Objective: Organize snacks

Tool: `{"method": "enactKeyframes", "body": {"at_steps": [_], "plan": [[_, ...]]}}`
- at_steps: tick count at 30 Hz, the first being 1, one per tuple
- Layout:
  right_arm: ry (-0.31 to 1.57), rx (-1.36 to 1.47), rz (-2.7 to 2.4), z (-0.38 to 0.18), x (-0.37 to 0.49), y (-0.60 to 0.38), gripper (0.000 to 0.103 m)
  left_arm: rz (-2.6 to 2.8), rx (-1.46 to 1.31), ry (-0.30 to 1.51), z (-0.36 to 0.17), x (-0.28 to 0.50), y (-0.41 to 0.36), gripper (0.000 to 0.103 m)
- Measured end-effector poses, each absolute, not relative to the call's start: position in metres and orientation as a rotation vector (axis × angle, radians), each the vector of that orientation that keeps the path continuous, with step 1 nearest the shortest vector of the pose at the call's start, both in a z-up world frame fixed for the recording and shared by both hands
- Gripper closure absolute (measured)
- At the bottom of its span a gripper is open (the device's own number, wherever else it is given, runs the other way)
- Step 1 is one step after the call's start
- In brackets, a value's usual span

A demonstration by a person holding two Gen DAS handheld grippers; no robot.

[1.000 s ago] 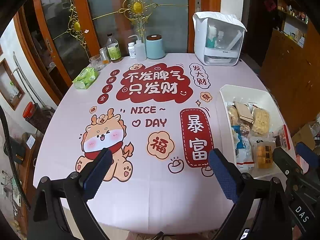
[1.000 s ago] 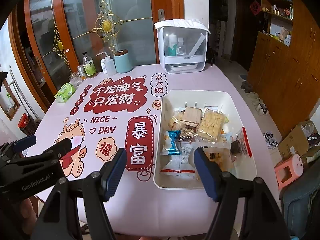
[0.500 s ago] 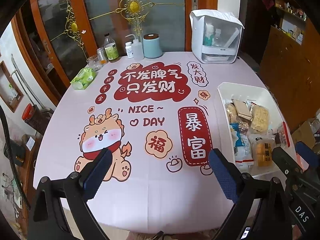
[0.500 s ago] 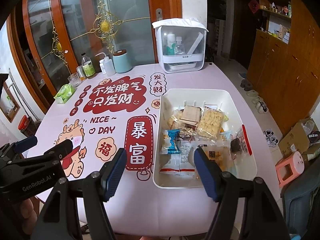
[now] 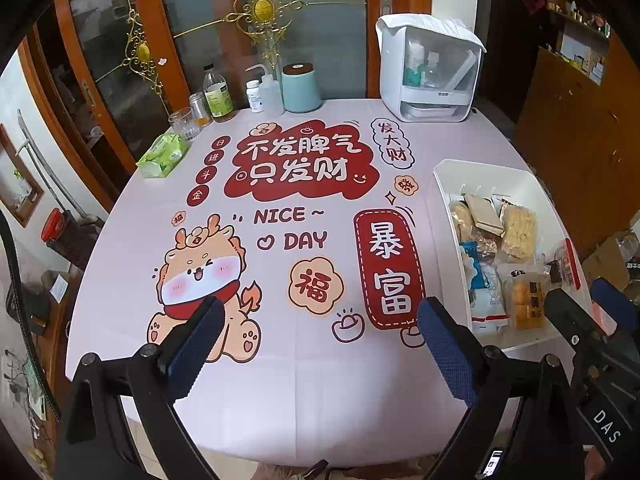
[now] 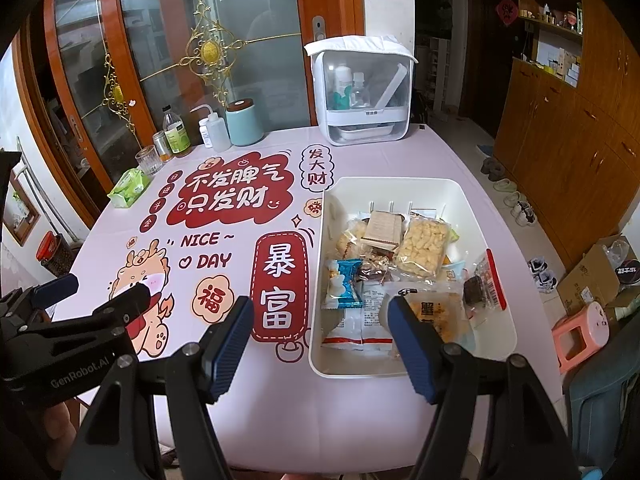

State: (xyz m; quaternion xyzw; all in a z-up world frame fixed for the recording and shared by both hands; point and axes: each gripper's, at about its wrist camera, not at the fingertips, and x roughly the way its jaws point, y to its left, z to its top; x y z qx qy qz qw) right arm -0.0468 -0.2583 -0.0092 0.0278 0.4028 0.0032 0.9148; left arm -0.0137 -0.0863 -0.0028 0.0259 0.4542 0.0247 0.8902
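My left tool hung wide open above the near edge of the worktop, holding nothing and touching nothing. My right tool was spread just as wide and just as empty, its right finger in front of the near end of the white bin.

The right view looked straight down into that bin and showed the snacks lying loose in a heap: one blue-wrapped sweet, one flat brown packet, one pale yellow cracker pack, one orange cake packet, and others I could not count under them. The left view caught the same bin only slantwise at the right side of the worktop, but it showed the whole dragon print on the cloth, which my left tool half hid in the right view.

Farther back I counted one green tissue pack, one drinking glass, one green-labelled bottle, one small white pill bottle, one squeeze bottle and one teal canister. One white clear-fronted cabinet stood at the far edge. Only the right view showed the pink stool and shoes on the floor.
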Motion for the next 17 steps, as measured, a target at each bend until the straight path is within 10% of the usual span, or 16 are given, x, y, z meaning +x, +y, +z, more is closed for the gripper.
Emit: {"method": "enactKeyframes", "body": {"at_steps": [17], "plan": [[0.840, 0.065, 0.000, -0.013, -0.044, -0.249, 0.033, 0.042, 0.058, 0.952, -0.006, -0.012, -0.084, 0.007]]}}
